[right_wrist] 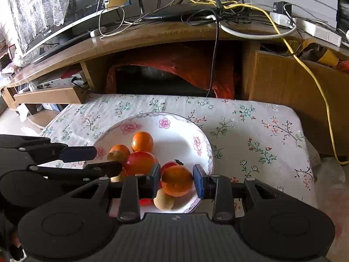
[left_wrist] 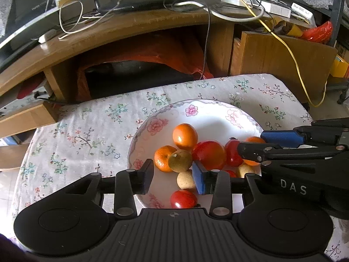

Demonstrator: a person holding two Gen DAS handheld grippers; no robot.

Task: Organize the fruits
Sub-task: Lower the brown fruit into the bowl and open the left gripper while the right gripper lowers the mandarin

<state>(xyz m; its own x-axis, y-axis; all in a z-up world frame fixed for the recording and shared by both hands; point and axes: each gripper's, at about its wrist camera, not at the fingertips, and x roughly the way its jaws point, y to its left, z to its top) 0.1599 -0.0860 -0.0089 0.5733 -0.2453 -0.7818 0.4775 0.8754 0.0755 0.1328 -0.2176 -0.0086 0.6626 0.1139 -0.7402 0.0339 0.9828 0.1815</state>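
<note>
Floral-clothed table [left_wrist: 91,131] before a cluttered desk, left view: left gripper [left_wrist: 172,174] wide and empty, low over plate [left_wrist: 218,111], greenish fruit [left_wrist: 180,160] just ahead between the fingers. Right view: right gripper [right_wrist: 177,179] wide, orange [right_wrist: 176,181] squarely between the fingers, contact not discernible; right the nearer to a grasp.

Open left tool [left_wrist: 172,176] over fruit plate [left_wrist: 218,113]

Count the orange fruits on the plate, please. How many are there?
3. One orange lies toward the plate's middle, one at the pile's left side, one between the right tongs. Others may be hidden under the tongs.
</note>
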